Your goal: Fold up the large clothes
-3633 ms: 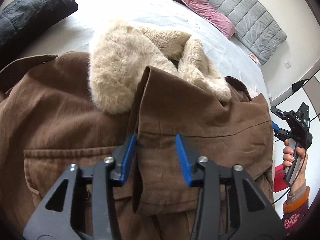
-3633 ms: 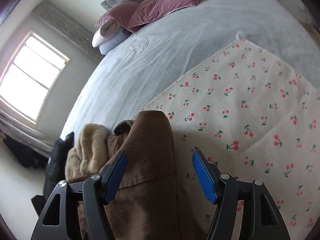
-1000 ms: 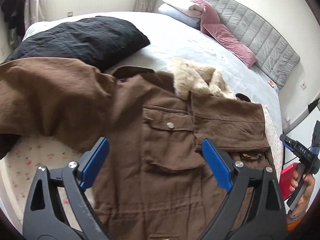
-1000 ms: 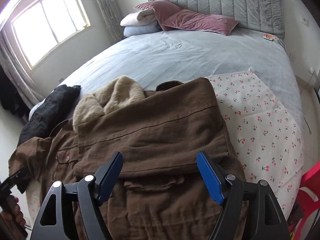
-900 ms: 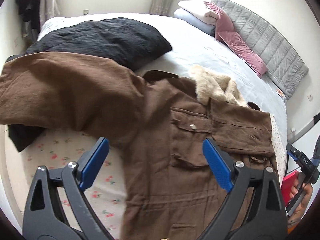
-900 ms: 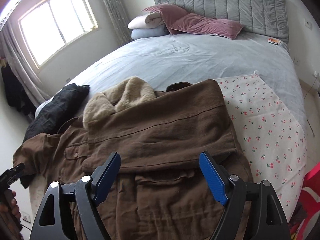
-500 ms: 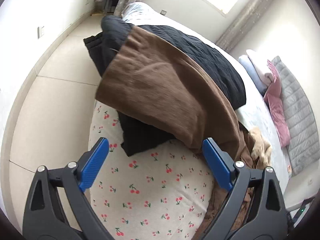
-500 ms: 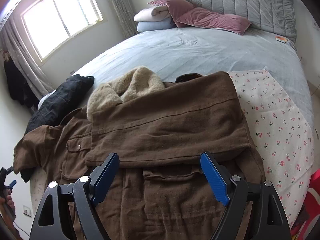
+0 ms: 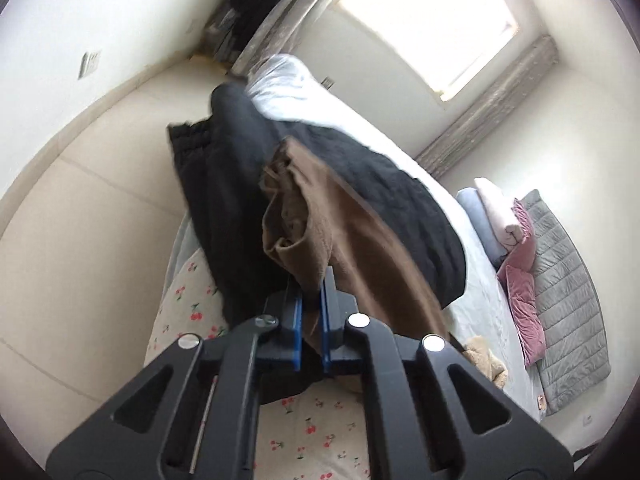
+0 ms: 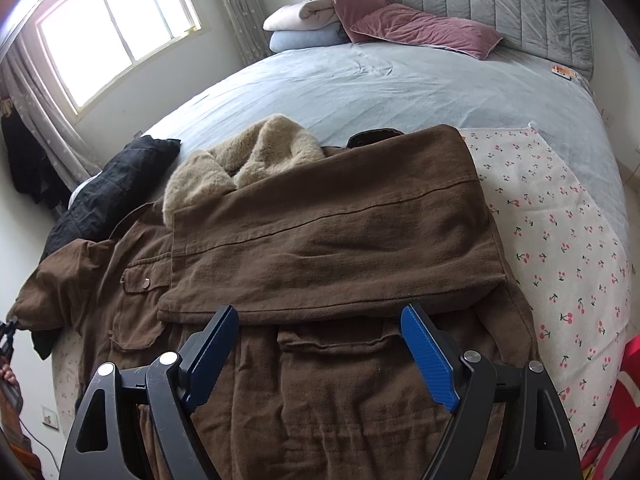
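Observation:
A brown coat [image 10: 320, 264] with a beige fur collar [image 10: 248, 160] lies face up on the bed, its right sleeve folded across the chest. Its left sleeve [image 9: 320, 216] stretches out over a black garment [image 9: 240, 208]. My left gripper [image 9: 311, 300] is shut on the cuff end of that sleeve. It shows at the far left edge of the right wrist view [image 10: 7, 332]. My right gripper [image 10: 320, 344] is open and empty, hovering above the coat's waist just below the folded sleeve.
A cherry-print cloth [image 10: 560, 240] lies under the coat on the grey bed [image 10: 400, 80]. The black garment [image 10: 108, 192] lies at the bed's left edge. Pillows [image 10: 400, 24] and a grey headboard [image 10: 500, 0] are at the far end. A red object [image 10: 624, 392] sits at the right.
My left gripper swung left from over the coat's chest to the outstretched sleeve and shut on its cuff. My right gripper stayed open and drew back a little.

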The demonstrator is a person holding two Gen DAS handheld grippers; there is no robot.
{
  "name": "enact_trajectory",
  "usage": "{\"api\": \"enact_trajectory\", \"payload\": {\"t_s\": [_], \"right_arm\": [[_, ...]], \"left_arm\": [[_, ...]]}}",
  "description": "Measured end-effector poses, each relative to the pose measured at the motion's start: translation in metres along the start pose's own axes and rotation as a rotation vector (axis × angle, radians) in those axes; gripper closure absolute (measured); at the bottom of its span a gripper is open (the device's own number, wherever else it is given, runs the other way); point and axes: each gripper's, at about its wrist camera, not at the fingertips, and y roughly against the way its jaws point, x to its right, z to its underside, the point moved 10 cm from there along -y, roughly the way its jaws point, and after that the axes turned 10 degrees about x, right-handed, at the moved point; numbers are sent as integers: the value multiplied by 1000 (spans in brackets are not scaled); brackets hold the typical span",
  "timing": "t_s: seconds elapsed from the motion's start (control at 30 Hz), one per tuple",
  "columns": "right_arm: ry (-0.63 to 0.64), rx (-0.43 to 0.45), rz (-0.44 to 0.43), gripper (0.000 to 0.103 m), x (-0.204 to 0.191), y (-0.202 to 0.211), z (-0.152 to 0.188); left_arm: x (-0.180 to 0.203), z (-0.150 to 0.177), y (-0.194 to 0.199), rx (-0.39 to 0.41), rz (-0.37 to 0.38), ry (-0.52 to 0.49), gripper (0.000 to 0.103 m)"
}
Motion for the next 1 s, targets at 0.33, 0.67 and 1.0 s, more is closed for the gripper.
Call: {"api": "enact_trajectory", "payload": {"t_s": [0.33,0.67,1.0], "right_arm": [[-44,8,-17,18,8,2,-4],[-91,18,-20,18,24,7,-9],[-126,5,-28,18,31,3,-7]], "left_arm": [[246,0,90,87,443,-306,96],[412,147,99,-250,724,-472,88],[368,158,65,-248,617,-602,41]]}}
